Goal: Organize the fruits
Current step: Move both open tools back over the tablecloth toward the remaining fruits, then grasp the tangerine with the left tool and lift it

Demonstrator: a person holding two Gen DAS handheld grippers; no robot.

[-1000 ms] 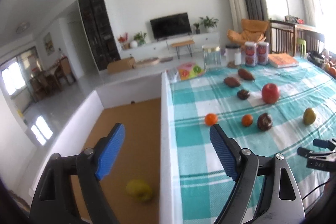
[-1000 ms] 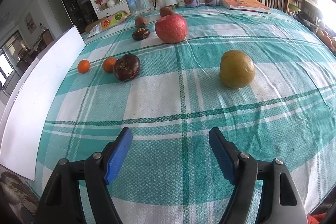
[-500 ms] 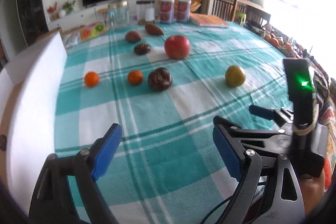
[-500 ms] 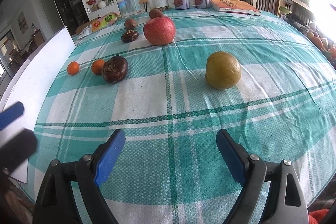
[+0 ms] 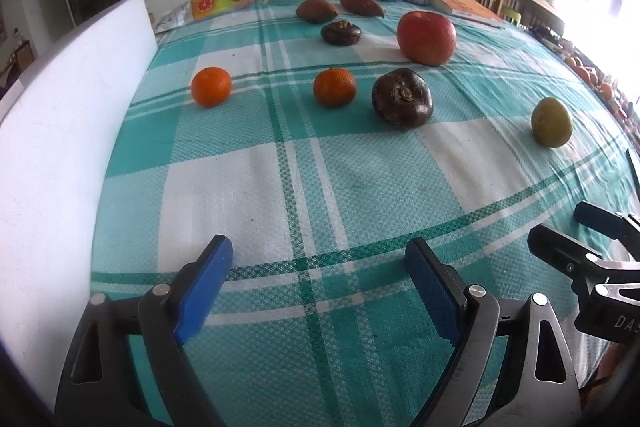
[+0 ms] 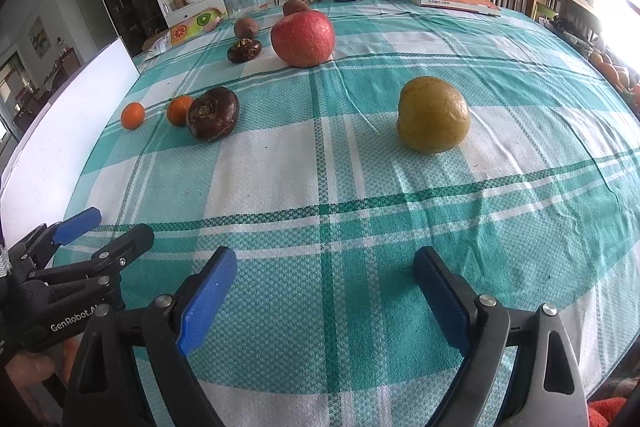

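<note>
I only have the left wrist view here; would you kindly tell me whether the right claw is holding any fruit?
Observer: No. The right claw is empty, with only tablecloth beneath it, and its jaws are opening.
Operator: Thank you. Which fruit lies nearest ahead of it?
Observer: The yellow-green fruit, ahead and slightly right of its middle, apart from the other fruit.
Operator: Does my left claw show from there?
Observer: Yes, the left claw shows at the lower left edge, open and empty.

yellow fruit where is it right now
In the right wrist view the yellow fruit sits alone on the tablecloth, right of centre, nearer than the red apple.
</note>
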